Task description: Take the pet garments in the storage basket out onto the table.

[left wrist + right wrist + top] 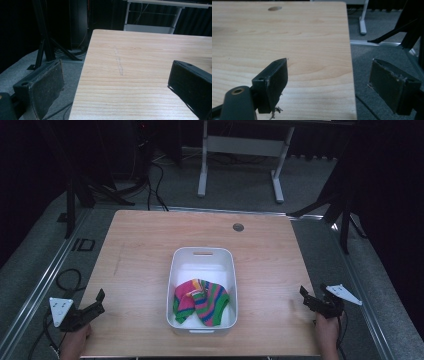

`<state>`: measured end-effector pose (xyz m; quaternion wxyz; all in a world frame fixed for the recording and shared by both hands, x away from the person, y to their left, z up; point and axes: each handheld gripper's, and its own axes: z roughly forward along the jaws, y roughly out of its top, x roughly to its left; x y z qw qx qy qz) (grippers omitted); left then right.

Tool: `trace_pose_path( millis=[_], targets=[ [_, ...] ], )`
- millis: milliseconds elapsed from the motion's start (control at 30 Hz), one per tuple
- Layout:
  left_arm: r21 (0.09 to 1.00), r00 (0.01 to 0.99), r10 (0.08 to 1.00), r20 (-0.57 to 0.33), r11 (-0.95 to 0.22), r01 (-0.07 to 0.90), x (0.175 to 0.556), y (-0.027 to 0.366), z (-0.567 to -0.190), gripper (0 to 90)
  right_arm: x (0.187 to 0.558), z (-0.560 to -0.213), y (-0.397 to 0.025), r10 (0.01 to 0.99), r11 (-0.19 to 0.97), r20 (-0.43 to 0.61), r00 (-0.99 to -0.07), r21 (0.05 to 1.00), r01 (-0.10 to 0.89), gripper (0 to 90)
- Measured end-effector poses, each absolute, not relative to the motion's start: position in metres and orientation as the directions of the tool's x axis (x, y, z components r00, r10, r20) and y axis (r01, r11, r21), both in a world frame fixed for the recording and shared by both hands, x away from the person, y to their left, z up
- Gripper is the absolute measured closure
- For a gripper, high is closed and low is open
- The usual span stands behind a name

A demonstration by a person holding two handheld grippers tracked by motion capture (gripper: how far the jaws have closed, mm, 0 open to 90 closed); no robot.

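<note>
1. Resting at the tabletop's near corners, your left hand-held gripper and right hand-held gripper gape apart, empty.
2. Striped socks lie bunched inside the white bin, midway between them, within either's reach.

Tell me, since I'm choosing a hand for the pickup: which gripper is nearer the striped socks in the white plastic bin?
Left, though only slightly. The left gripper sits at the table's left edge, the right gripper at its right edge; the striped socks lie left of the white plastic bin's middle.
</note>
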<state>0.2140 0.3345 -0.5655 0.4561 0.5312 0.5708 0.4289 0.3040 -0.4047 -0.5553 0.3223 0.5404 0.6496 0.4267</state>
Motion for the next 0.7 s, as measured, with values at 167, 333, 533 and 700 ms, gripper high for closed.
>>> trace_pose_path(
  millis=[167,333,533,700],
  targets=[
    [0.974,-0.02,0.998,-0.065,0.068,0.217,0.214,0.334,-0.565,0.9,0.314,-0.555,-0.405,0.956,0.122,0.028,-0.291,0.867,0.484,13.1],
    [0.974,-0.019,0.998,-0.064,0.067,0.215,0.214,0.334,-0.566,0.9,0.318,-0.556,-0.409,0.915,0.195,0.043,-0.401,0.823,0.533,13.3],
    [0.974,-0.02,0.998,-0.066,0.069,0.217,0.214,0.335,-0.565,0.9,0.318,-0.554,-0.414,0.861,0.26,0.077,-0.503,0.783,0.565,13.8],
    [0.973,-0.016,0.997,-0.072,0.074,0.219,0.214,0.335,-0.565,0.9,0.315,-0.553,-0.413,0.826,0.312,0.097,-0.556,0.741,0.594,14.4]
  ],
)
